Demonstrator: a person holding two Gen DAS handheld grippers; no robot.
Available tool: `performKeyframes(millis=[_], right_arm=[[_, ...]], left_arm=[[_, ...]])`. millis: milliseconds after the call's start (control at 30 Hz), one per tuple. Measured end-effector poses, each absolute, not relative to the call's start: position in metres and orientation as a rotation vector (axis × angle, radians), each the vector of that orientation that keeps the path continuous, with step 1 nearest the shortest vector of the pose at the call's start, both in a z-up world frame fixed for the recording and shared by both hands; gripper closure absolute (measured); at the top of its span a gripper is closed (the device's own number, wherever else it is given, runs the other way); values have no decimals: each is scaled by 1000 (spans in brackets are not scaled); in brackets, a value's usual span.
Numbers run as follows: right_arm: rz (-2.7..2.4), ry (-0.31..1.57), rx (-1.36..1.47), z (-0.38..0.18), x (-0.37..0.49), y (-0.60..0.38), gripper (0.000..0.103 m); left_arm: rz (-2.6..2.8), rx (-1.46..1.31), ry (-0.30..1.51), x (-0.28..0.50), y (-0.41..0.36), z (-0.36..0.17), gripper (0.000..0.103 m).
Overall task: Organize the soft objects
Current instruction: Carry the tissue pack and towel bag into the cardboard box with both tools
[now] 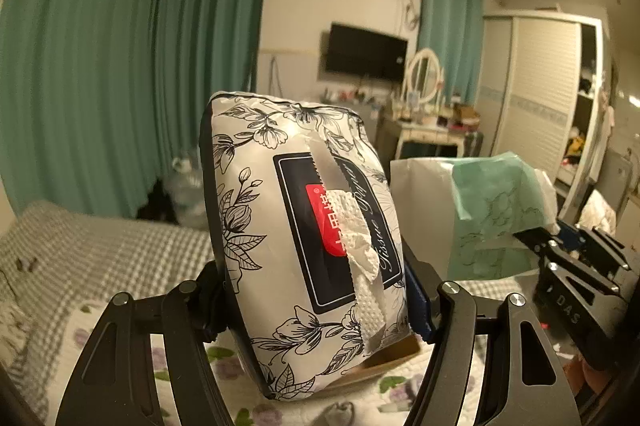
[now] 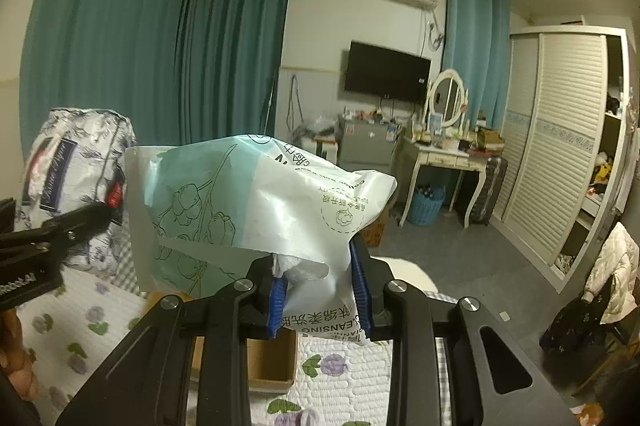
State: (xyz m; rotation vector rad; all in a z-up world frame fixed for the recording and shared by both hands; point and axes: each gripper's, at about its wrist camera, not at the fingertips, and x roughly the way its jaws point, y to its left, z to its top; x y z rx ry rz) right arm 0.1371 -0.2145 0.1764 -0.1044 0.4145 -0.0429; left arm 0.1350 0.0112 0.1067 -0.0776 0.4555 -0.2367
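While my left gripper (image 1: 316,226) clamps a floral-printed tissue pack (image 1: 304,238) upright above the flowered bedspread (image 1: 100,338), my right gripper (image 2: 320,290) pinches the lower end of a crumpled green-and-white wipes bag (image 2: 248,202), both raised side by side over an open cardboard box (image 2: 268,366).

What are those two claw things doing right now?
Left gripper: closed on the floral tissue pack.
Right gripper: closed on the pale green-and-white bag.
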Motion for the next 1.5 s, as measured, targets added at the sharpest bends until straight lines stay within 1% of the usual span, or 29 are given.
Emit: performKeyframes(millis=[133, 267, 333, 500, 667, 767, 1067, 1167, 1200, 1267, 1300, 1333, 1400, 1500], right_arm=[[-45, 477, -134, 140, 168, -209, 74], [-49, 572, -190, 91, 203, -207, 72], [-63, 628, -246, 62, 218, -202, 72], [-85, 685, -350, 15, 240, -195, 72], [-93, 694, -471, -8, 250, -182, 72], [-60, 707, -512, -18, 246, -170, 72], [11, 751, -515, -27, 249, -165, 71], [18, 746, -519, -27, 247, -166, 70], [22, 746, -514, -24, 248, -168, 67], [34, 743, -488, -19, 247, -173, 58], [38, 739, -475, -15, 246, -176, 48], [37, 735, -467, -13, 243, -178, 34], [46, 718, -445, -5, 240, -185, 18], [48, 697, -421, 9, 233, -190, 17]], left_arm=[[-252, -85, 537, 175, 6, 73, 35], [-269, -70, 647, 205, -2, 28, 35], [-281, -57, 688, 210, -6, 8, 35], [-260, -17, 787, 229, -25, -21, 35], [-245, 26, 882, 246, -34, -49, 35], [-236, 89, 881, 245, -42, -53, 34], [-263, 64, 895, 248, -35, -54, 31], [-265, 64, 906, 251, -33, -54, 30], [-267, 56, 911, 252, -32, -54, 30], [-275, 17, 926, 251, -29, -50, 29], [-276, 2, 928, 251, -27, -48, 28], [-272, -11, 926, 250, -24, -45, 26], [-281, -36, 906, 246, -19, -35, 23], [-297, -36, 855, 236, -15, -15, 20]])
